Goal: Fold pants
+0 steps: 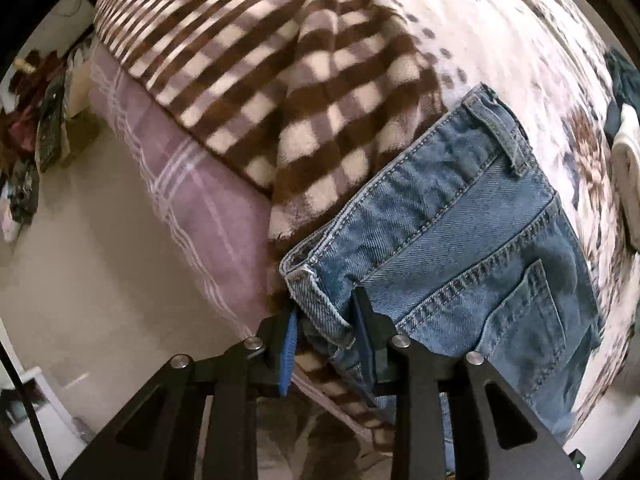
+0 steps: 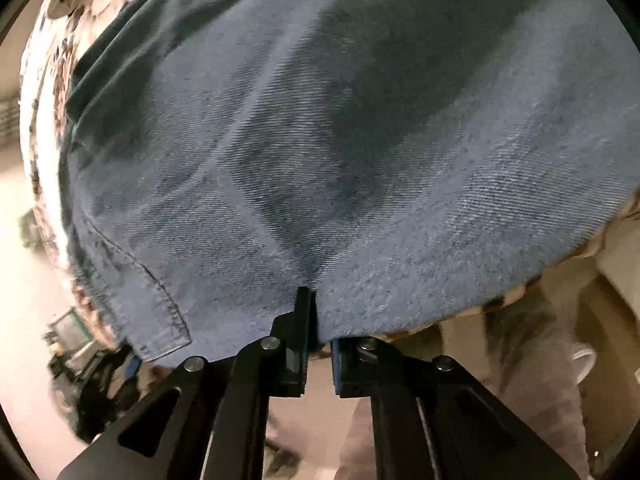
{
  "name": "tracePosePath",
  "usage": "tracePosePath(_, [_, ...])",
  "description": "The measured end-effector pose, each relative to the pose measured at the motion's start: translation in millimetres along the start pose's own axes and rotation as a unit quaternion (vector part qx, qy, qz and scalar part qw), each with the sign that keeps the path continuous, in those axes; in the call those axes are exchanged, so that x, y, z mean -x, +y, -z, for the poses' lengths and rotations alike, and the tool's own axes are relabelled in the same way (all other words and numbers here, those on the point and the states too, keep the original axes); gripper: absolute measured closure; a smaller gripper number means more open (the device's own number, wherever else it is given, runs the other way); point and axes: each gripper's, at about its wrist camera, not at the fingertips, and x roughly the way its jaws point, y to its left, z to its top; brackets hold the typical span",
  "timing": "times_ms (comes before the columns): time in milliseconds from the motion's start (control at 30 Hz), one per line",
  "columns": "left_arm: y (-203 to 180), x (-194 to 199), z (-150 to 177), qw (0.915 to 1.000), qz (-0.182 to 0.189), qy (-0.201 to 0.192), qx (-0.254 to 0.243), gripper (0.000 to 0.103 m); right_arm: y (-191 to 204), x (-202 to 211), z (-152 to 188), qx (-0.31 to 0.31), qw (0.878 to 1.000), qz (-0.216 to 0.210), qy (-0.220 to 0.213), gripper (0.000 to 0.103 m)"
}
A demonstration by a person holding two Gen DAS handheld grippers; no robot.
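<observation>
Blue denim jeans (image 1: 460, 232) lie on a bed, waistband and back pocket toward me in the left wrist view. My left gripper (image 1: 326, 320) is shut on the jeans' waistband corner at the bed's edge. In the right wrist view the jeans (image 2: 340, 140) fill most of the frame as a broad, creased denim panel. My right gripper (image 2: 318, 320) is shut on the near edge of that denim; the right finger is mostly hidden under the cloth.
A brown-and-cream checked blanket (image 1: 248, 92) and a floral cover (image 1: 500, 32) lie on the bed, over a pink striped sheet (image 1: 192, 184). Pale floor (image 1: 100, 280) lies to the left, clutter (image 1: 32, 120) by the wall. Other clothes (image 1: 624, 120) sit at the right.
</observation>
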Motion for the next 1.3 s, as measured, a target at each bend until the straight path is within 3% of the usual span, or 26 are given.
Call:
tracePosePath(100, [-21, 27, 7, 0.9985, -0.027, -0.022, -0.042, 0.074, -15, 25, -9, 0.014, 1.0, -0.026, -0.01, 0.057])
tracePosePath(167, [-45, 45, 21, 0.993, -0.064, -0.047, -0.087, 0.059, -32, 48, -15, 0.011, 0.999, -0.038, -0.029, 0.055])
tracePosePath(200, [-58, 52, 29, 0.9902, -0.073, -0.054, -0.105, 0.038, -47, 65, -20, -0.001, 0.998, -0.048, -0.041, 0.055])
tracePosePath(233, [-73, 58, 39, 0.9881, -0.069, -0.059, -0.124, 0.028, -65, 83, -24, -0.018, 0.997, -0.058, -0.053, 0.055])
tracePosePath(300, [-112, 65, 63, 0.9817, -0.056, -0.067, -0.169, 0.028, -97, 113, -31, -0.049, 0.994, -0.061, -0.082, 0.055])
tracePosePath(433, [-208, 58, 122, 0.9594, -0.044, -0.067, -0.271, 0.023, -183, 189, -62, -0.121, 0.977, -0.051, -0.167, 0.055])
tracePosePath(600, [-293, 32, 191, 0.9399, -0.025, -0.035, -0.339, 0.023, -299, 267, -112, -0.218, 0.938, -0.018, -0.27, 0.055])
tracePosePath(733, [-353, 9, 251, 0.9158, -0.037, -0.021, -0.399, 0.023, -372, 277, -154, -0.277, 0.92, -0.036, -0.276, 0.055])
tracePosePath(867, [-387, -15, 287, 0.8943, -0.066, -0.016, -0.442, 0.023, -393, 257, -184, -0.286, 0.924, -0.055, -0.248, 0.057])
tracePosePath(1000, [-403, -37, 304, 0.8805, -0.102, -0.01, -0.463, 0.023, -388, 252, -186, -0.275, 0.926, -0.015, -0.258, 0.09])
tracePosePath(1167, [-407, -43, 304, 0.8808, -0.123, -0.009, -0.457, 0.023, -371, 272, -164, -0.258, 0.919, 0.011, -0.299, 0.095])
tracePosePath(1300, [-407, -39, 297, 0.8873, -0.125, -0.008, -0.444, 0.023, -372, 292, -143, -0.255, 0.917, 0.011, -0.307, 0.096])
